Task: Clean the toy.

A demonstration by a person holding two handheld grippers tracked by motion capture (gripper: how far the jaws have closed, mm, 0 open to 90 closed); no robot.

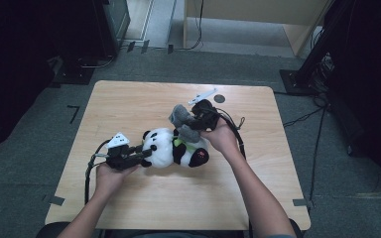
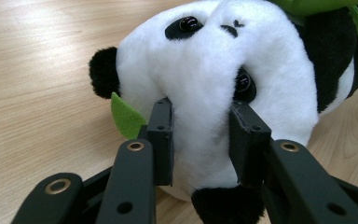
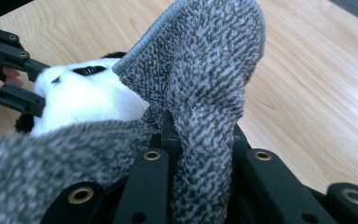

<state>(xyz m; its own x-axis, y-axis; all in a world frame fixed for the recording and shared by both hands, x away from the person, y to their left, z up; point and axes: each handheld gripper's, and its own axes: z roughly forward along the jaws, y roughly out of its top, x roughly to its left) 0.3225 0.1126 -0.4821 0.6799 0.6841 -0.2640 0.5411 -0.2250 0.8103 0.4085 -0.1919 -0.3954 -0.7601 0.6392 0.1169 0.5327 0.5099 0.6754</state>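
A black-and-white panda plush (image 1: 171,148) lies on its side in the middle of the wooden table (image 1: 129,99). My left gripper (image 1: 146,152) comes in from the left and is shut on the panda's head; in the left gripper view the pads squeeze the white fur of the panda (image 2: 214,70) just below one eye, left gripper (image 2: 200,135). A green felt leaf (image 2: 126,116) sticks out beside the left pad. My right gripper (image 1: 198,118) hangs over the panda's far side, shut on a grey knitted cloth (image 1: 181,116). The cloth (image 3: 205,70) stands up between the jaws of the right gripper (image 3: 200,140).
A small white strip (image 1: 202,95) and a dark round spot (image 1: 220,98) lie near the table's far edge. Beyond the table stand a wooden cabinet (image 1: 258,20) and black stands with cables at right (image 1: 312,64) and left (image 1: 79,64).
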